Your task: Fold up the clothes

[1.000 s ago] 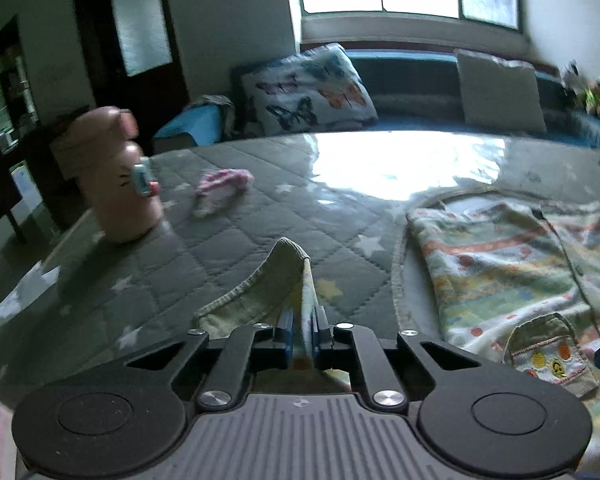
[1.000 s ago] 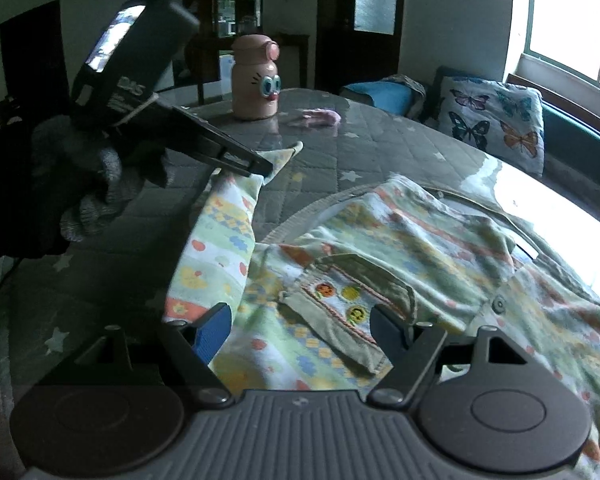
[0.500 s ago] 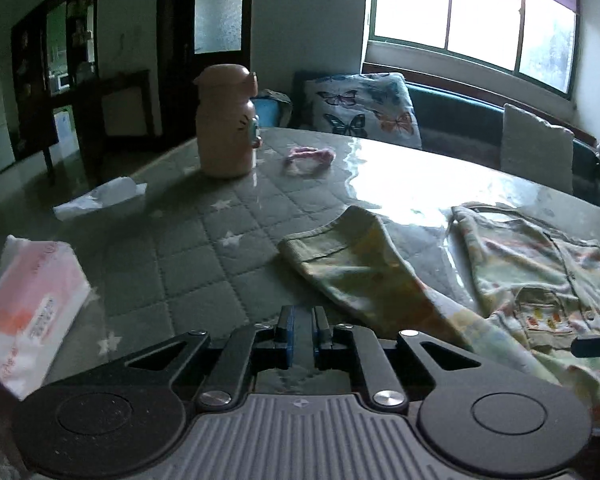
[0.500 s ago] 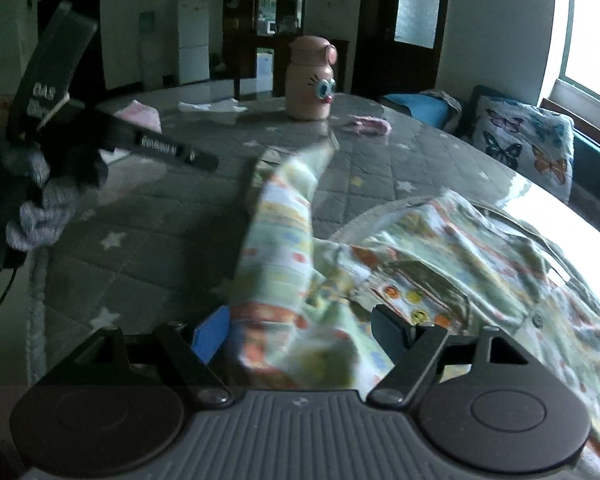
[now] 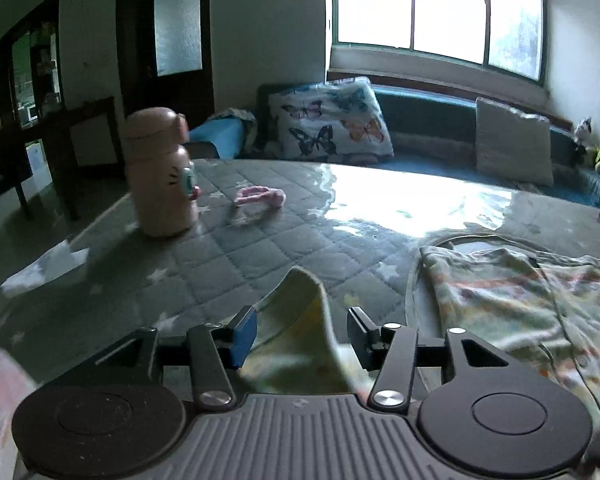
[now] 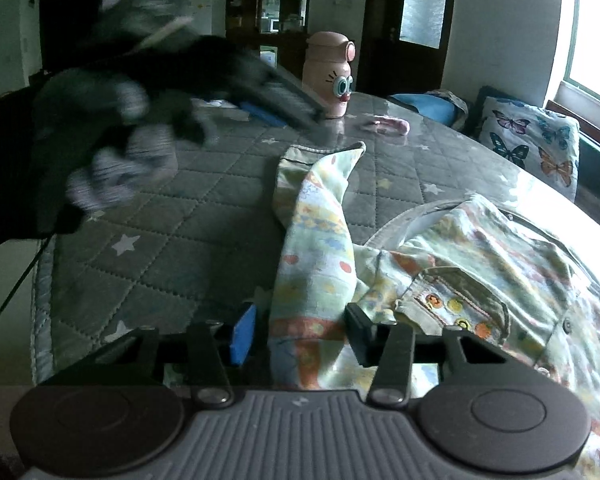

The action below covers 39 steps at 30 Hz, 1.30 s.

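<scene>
Both tongs are apart: left tongs (image 5: 298, 336) straddle the pastel patterned cotton shirt's (image 6: 480, 264) sleeve cuff (image 5: 300, 300) on the grey quilted bench (image 5: 260, 248). I'd pinch only the cuff edge, then fold the sleeve flat across.

A pink cartoon-faced bottle (image 5: 160, 172) stands left of centre on a grey quilted star-print table cover (image 5: 260, 248). A small pink item (image 5: 260, 196) lies beside it. A butterfly cushion (image 5: 332, 120) sits behind, below bright windows (image 5: 436, 8).

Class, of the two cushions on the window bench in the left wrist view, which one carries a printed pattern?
The white butterfly-print cushion, nearer the pink bottle; the plain pale cushion shows no pattern.
</scene>
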{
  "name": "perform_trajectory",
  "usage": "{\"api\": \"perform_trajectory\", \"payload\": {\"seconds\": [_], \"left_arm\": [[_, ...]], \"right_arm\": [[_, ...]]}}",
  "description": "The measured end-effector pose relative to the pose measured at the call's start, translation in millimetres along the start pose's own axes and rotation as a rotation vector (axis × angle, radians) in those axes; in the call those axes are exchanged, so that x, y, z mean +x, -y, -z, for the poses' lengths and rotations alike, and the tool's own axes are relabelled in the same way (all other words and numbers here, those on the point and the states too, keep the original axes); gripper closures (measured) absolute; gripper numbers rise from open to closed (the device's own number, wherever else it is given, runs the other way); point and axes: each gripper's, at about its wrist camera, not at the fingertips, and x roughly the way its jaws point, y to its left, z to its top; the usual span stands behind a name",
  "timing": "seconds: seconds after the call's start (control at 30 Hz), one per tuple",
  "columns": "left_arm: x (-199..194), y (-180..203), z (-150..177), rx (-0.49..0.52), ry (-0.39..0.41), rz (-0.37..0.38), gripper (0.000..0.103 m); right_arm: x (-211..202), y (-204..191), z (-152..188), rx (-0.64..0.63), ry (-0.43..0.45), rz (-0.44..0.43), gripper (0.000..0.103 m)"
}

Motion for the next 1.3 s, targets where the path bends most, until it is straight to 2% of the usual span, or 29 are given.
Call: {"api": "perform_trajectory", "payload": {"seconds": [0.13,0.27,0.37,0.4,0.47,0.5,0.53,0.67,0.9,0.97,1.03,1.13,1.3], "left_arm": [[34,13,-12,0.034,-0.047,-0.041,0.052],[60,15,-17,0.039,-0.095,-0.061,0.055],[75,14,-17,0.044,-0.123,-0.075,0.069],[80,13,-17,0.043,-0.134,-0.08,0.078],[83,11,-15,0.038,-0.134,-0.08,0.083],[81,10,-14,0.042,-0.125,-0.088,0.094],[79,9,-14,0.046,-0.116,-0.096,0.095],[54,1,-10,0.031,-0.05,-0.115,0.098],[-14,-29,-3,-0.058,0.087,-0.128,0.098],[-32,-38,6,-0.091,0.12,-0.126,0.098],[-49,-47,15,-0.129,0.145,-0.13,0.099],[-68,-62,35,-0.196,0.156,-0.14,0.099],[-78,-78,61,-0.218,0.105,-0.189,0.098]], "right_arm": [[-1,2,0,0.01,0.003,0.003,0.068],[0,4,1,0.026,0.007,-0.006,0.072],[0,5,1,0.028,0.012,-0.007,0.078],[-1,5,1,0.029,0.014,-0.008,0.08],[-1,5,1,0.03,0.016,-0.008,0.084],[-2,5,1,0.03,0.017,-0.007,0.085],[-2,5,1,0.03,0.018,-0.006,0.086],[-5,5,1,0.031,0.027,-0.004,0.088],[-11,1,2,0.003,0.025,-0.025,0.088],[-14,-2,2,-0.019,0.025,-0.036,0.085],[-17,-6,3,-0.039,0.021,-0.049,0.075],[-22,-12,5,-0.056,0.017,-0.057,0.069],[-33,-20,14,-0.089,-0.004,-0.07,0.063]]}}
